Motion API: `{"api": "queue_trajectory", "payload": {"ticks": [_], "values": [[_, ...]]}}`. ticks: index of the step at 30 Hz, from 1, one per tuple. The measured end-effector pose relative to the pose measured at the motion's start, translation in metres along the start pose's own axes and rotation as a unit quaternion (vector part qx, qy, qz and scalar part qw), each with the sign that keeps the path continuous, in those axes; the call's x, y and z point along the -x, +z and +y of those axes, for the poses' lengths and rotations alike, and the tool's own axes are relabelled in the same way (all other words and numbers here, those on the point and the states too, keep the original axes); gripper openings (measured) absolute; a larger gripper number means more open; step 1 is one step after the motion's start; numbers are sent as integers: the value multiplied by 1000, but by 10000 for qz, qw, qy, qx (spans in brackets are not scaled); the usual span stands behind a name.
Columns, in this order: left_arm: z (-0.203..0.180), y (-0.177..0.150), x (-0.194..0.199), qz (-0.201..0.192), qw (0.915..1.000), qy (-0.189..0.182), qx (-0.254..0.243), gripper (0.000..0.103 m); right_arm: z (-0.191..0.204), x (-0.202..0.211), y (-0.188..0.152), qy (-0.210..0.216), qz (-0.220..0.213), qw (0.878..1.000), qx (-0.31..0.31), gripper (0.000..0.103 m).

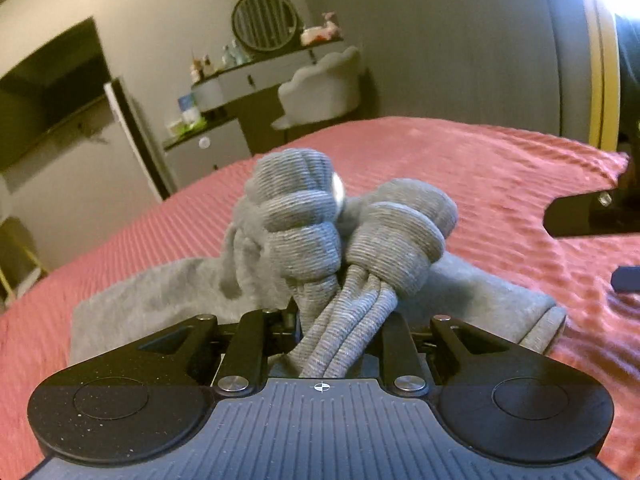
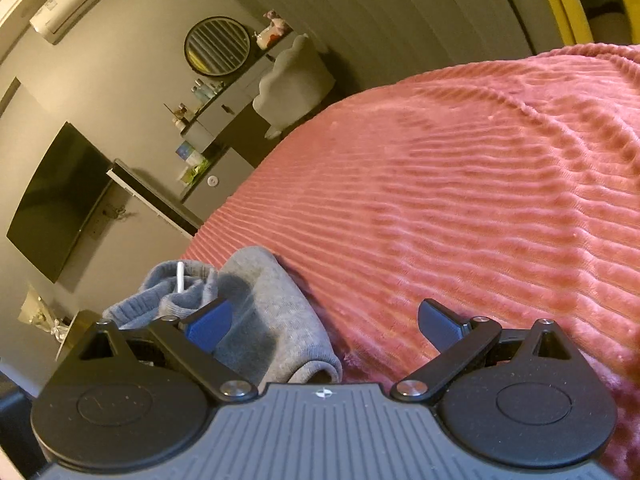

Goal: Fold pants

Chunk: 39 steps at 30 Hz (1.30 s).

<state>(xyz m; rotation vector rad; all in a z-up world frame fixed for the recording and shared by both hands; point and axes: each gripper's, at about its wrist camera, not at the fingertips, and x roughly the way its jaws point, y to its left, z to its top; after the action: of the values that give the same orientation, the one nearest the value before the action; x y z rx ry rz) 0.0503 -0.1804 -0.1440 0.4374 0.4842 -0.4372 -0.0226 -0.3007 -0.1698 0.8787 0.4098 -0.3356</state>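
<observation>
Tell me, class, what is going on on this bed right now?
A person is folding grey pants on a pink ribbed bedspread, with a handheld gripper in each hand. The left gripper is clamped on a bunched part of the pants, whose ribbed cuffs stick up in front of it. The right gripper is open and holds nothing, over the edge of the pants. The fold is not yet finished.

Pants: grey knit cloth, ribbed at the bunched cuffs, soft and matt. Bedspread: pink plush cloth, corded in ridges. Left gripper: matt black plastic arms, shiny metal pivot pins. Right gripper: same, with smooth blue pads. Far mirror: glossy.
</observation>
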Motion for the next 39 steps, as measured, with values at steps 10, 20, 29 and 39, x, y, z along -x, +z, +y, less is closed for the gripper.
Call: {"api": "queue_trajectory", "payload": {"ticks": [10, 20, 29, 39], "values": [[-11, -12, 68, -235, 9908, -919, -961, 90, 0, -4, 2, -121, 36, 9996, 255, 100], [137, -58, 87, 606, 9708, 274, 2306, 96, 53, -17, -20, 603, 558, 9905, 1099, 100], [169, -99, 60, 1838, 9108, 911, 3583, 96, 86, -44, -33, 519, 1005, 9848, 1318, 97], [173, -108, 70, 1853, 9051, 844, 3732, 96, 85, -62, -34, 136, 970, 9926, 716, 70]]}}
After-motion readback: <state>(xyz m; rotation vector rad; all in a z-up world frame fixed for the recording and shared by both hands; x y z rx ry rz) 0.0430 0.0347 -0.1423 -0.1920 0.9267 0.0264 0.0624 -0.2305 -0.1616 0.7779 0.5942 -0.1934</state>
